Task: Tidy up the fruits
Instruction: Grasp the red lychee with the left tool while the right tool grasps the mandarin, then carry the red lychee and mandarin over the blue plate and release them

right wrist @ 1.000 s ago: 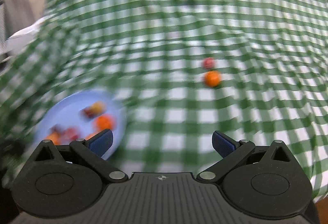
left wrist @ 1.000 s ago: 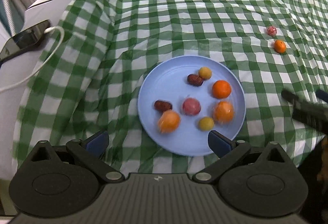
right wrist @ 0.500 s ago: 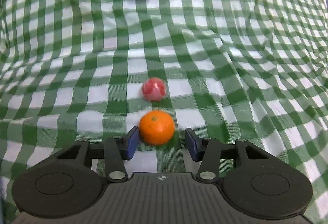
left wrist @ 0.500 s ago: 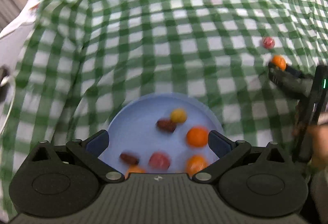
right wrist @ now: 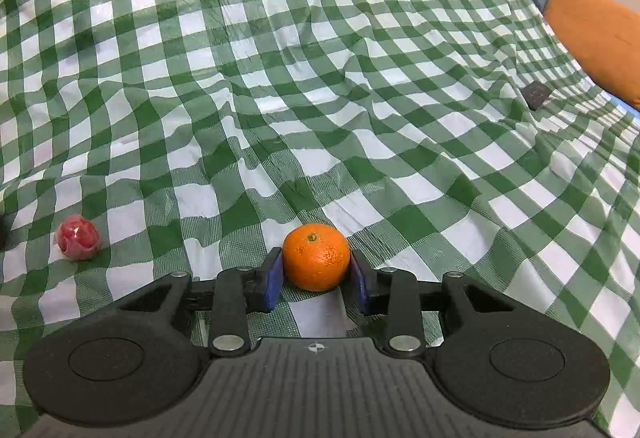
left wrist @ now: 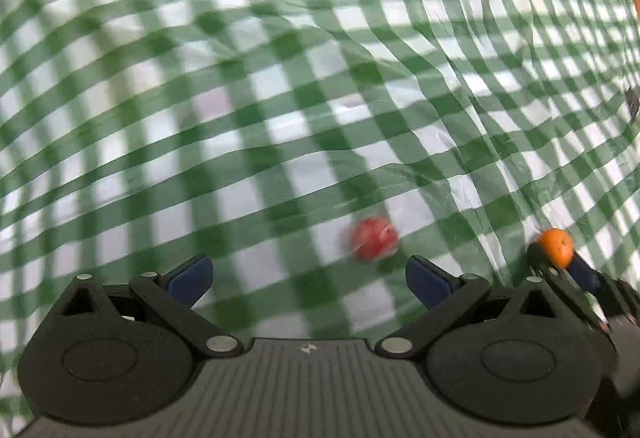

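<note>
An orange (right wrist: 316,260) sits between the blue pads of my right gripper (right wrist: 316,278), which is shut on it just above the green checked cloth (right wrist: 320,77). To its left a small red fruit (right wrist: 77,242) lies on the cloth. In the blurred left wrist view the same red fruit (left wrist: 374,244) lies just beyond my left gripper (left wrist: 307,278), nearer its right finger. That gripper is open with nothing between its pads. The held orange (left wrist: 556,246) shows at the right edge of that view. The blue plate is out of view.
The wrinkled cloth covers a soft, uneven surface. An orange cushion (right wrist: 596,37) lies at the far right, with a small dark flat object (right wrist: 536,95) on the cloth near it.
My left gripper has swept right from above the plate to the red fruit, and the plate has left its view. My right gripper has closed onto the orange.
</note>
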